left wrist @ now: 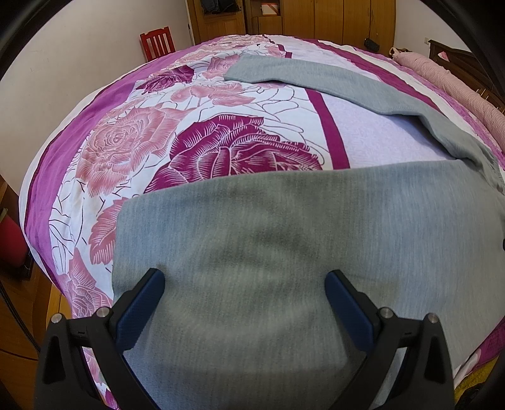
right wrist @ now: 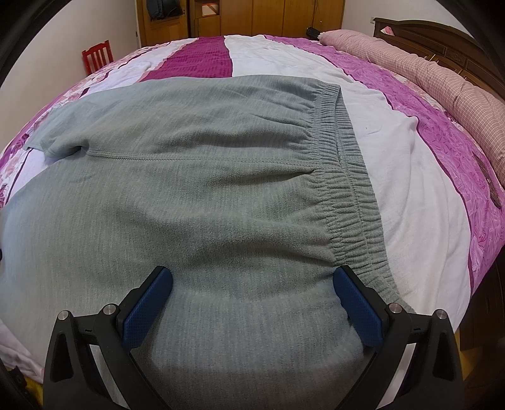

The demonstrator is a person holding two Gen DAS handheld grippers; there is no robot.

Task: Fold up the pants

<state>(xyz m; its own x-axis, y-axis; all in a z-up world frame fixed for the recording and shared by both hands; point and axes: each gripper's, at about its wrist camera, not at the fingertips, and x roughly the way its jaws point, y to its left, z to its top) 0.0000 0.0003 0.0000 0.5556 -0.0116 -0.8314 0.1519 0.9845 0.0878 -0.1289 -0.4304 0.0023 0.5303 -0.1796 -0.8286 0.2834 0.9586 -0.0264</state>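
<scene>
Grey fleece pants (right wrist: 195, 176) lie spread flat on a bed. In the right wrist view their gathered elastic waistband (right wrist: 347, 176) runs down the right side. My right gripper (right wrist: 252, 277) hovers open over the near hip area, its right finger close to the waistband's near end. In the left wrist view the near pant leg (left wrist: 284, 239) fills the foreground, and the far leg (left wrist: 331, 82) stretches across the back of the bed. My left gripper (left wrist: 244, 280) is open above the near leg, nothing between its blue pads.
The bedspread (left wrist: 164, 148) has purple and pink roses with white stripes. A pink checked bolster (right wrist: 426, 75) lies along the dark wooden headboard (right wrist: 442, 41). A red chair (left wrist: 157, 42) stands by the far wall, beside wooden wardrobes (left wrist: 315, 15).
</scene>
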